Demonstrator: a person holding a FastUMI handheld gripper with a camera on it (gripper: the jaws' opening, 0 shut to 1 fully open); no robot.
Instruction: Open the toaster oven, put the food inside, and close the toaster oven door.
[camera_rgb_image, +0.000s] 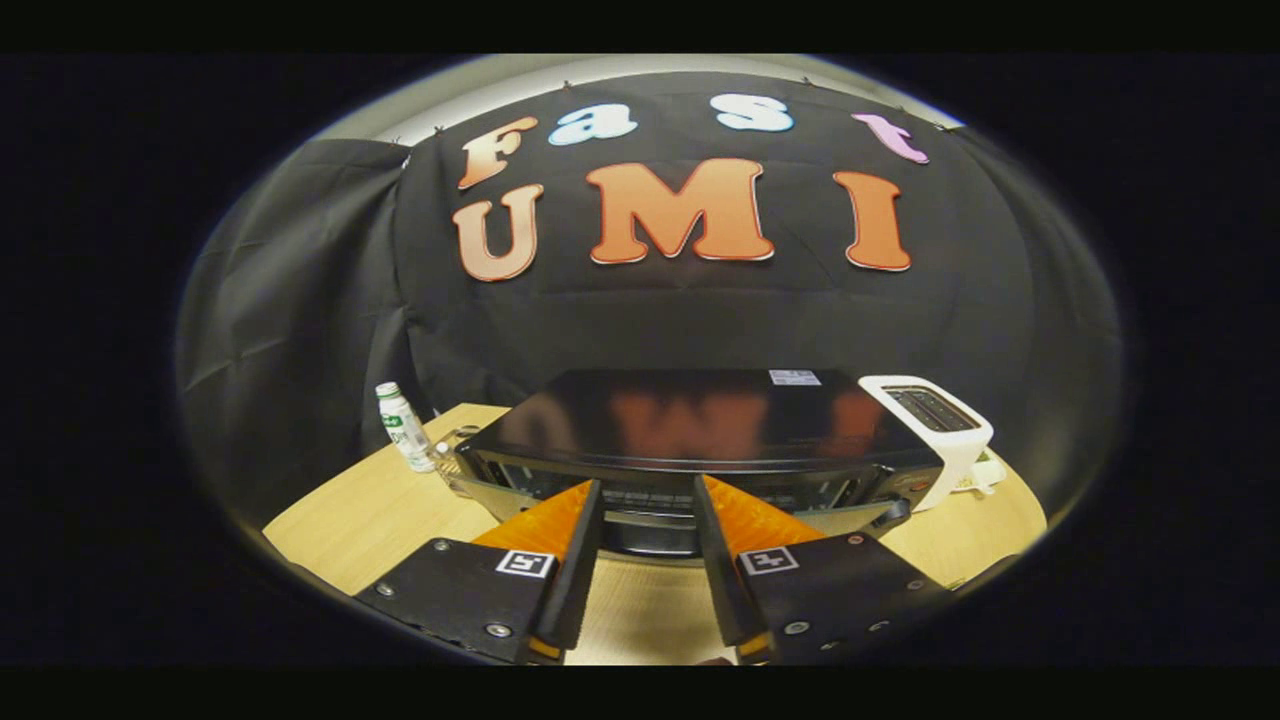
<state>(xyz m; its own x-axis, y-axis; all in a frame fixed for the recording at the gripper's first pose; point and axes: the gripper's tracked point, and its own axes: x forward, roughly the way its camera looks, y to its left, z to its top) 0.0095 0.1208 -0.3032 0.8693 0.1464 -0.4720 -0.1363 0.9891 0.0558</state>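
A black toaster oven (700, 420) stands on the wooden table (370, 510), just ahead of me. Its glass door (520, 490) looks tilted outward toward me, and a wire rack shows behind it. The door's dark handle bar (648, 540) runs crosswise low in front. My gripper (648, 488) is open, its two fingers reaching to the door's upper edge with the middle of the door and handle in the gap. Neither finger presses on anything that I can see.
A small white bottle with a green label (405, 428) stands left of the oven, by a clear object. A white slot toaster (940, 430) sits close to the oven's right side. Black cloth walls close off the back and sides.
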